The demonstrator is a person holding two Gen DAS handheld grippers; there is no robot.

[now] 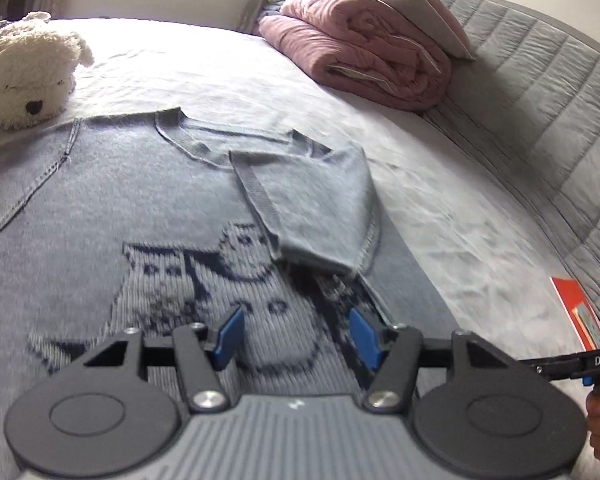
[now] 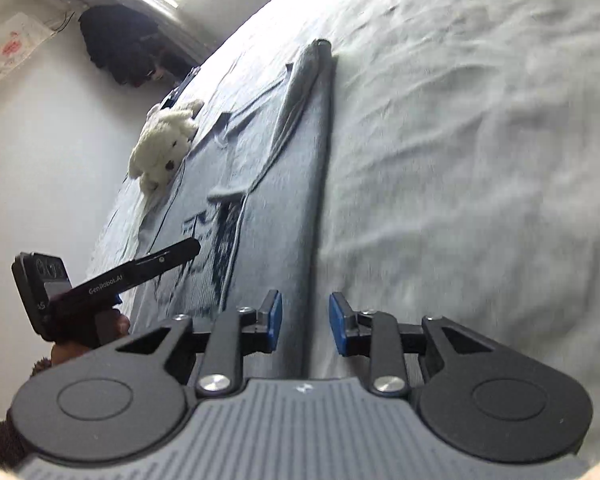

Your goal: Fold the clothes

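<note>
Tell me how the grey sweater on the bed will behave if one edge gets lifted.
The sweater will probably flop and drape, since its folded-in sleeve already lies limp and creased. It looks like a thick knit, so likely somewhat heavy for a top and not slippery between the blue pads. Lifted by one edge, the folded sleeve may slide open.

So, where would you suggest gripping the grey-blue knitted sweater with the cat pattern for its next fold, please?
Probably the unfolded sleeve on the grey-blue knitted sweater, near the white plush dog. It lies flat while the other sleeve is already folded in, so come from that outer side with the open left gripper.
</note>
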